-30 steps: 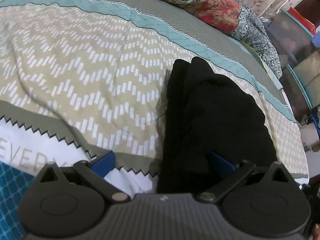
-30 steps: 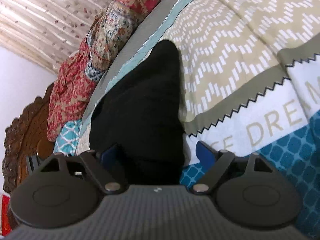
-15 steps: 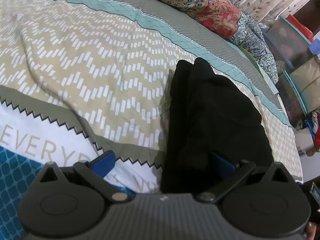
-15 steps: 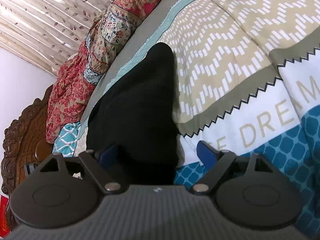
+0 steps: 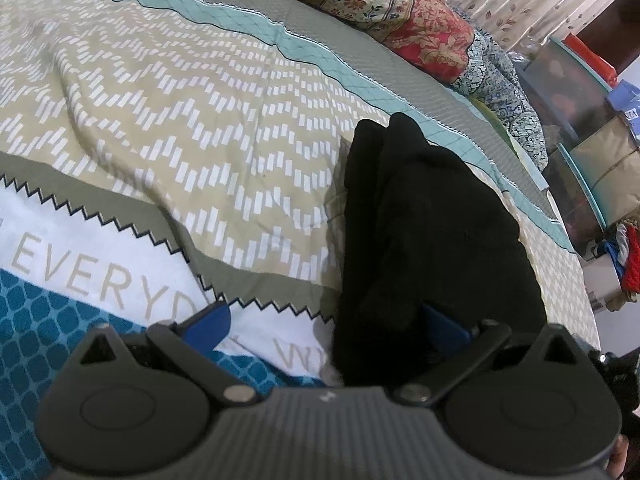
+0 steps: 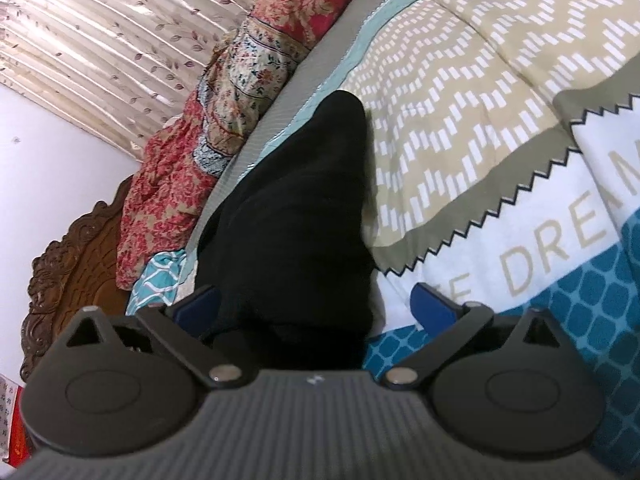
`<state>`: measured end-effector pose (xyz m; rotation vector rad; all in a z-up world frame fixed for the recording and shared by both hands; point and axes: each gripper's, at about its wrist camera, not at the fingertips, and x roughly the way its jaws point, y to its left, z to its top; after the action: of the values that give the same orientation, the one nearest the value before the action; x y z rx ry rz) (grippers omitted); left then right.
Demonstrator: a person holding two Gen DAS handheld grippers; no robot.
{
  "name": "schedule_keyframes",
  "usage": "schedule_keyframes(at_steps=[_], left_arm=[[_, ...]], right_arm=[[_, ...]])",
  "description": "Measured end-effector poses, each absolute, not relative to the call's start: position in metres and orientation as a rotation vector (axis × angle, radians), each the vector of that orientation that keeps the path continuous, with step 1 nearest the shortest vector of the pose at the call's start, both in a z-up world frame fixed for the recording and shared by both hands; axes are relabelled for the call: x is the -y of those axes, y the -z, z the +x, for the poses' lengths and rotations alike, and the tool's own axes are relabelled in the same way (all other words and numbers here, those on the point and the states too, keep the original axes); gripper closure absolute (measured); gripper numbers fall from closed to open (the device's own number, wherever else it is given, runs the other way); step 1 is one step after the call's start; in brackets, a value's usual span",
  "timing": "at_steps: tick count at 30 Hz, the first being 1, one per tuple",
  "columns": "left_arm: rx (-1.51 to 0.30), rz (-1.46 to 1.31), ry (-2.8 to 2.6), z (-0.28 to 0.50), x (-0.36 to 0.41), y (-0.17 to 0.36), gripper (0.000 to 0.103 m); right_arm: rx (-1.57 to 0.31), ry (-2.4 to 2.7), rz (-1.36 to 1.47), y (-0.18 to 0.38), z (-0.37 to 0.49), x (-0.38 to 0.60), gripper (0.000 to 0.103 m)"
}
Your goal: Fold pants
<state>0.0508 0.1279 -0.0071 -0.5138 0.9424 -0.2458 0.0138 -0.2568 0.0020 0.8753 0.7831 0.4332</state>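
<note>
The patterned bedspread (image 5: pixel 208 128) filled both views, and the black pants (image 5: pixel 432 236) lay on it as a narrow folded bundle running from about six o'clock toward twelve in the right wrist view and toward one o'clock in the left. Over the last second little had shifted except the right gripper (image 6: pixel 316 308), whose jaws were opening wide around the near end of the pants, apparently releasing them, so this fold looked finished. The left gripper (image 5: pixel 328 328) stood wide apart, gripping nothing, its right finger over the cloth. Printed on the white band at eight o'clock were "EVERYD" in the left view and "DREA" in the right.
</note>
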Motion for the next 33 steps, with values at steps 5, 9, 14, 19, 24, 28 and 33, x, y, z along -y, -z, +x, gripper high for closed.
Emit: schedule_keyframes(at_steps=[5, 9, 14, 19, 24, 28, 33], left_arm=[[-0.914, -0.497, 0.237, 0.046, -0.124, 0.009, 0.0], [-0.898, -0.471, 0.218, 0.044, -0.118, 0.01, 0.0], [-0.911, -0.473, 0.204, 0.047, -0.117, 0.008, 0.0], [-0.931, -0.486, 0.224, 0.052, -0.122, 0.002, 0.0], [-0.872, -0.397, 0.225, 0.056, -0.122, -0.02, 0.0], [-0.883, -0.382, 0.267, 0.072, -0.122, -0.028, 0.0], [-0.957, -0.466, 0.354, 0.096, -0.118, -0.014, 0.0]], right_arm=[[-0.777, -0.436, 0.878, -0.002, 0.014, 0.257, 0.0], [-0.77, -0.439, 0.876, -0.001, 0.012, 0.257, 0.0], [-0.751, -0.438, 0.877, -0.001, 0.008, 0.255, 0.0], [-0.759, -0.453, 0.883, -0.001, 0.01, 0.257, 0.0], [-0.764, -0.464, 0.875, -0.001, 0.009, 0.257, 0.0], [-0.765, -0.461, 0.873, -0.002, 0.009, 0.254, 0.0], [-0.764, -0.467, 0.881, -0.001, 0.009, 0.255, 0.0]])
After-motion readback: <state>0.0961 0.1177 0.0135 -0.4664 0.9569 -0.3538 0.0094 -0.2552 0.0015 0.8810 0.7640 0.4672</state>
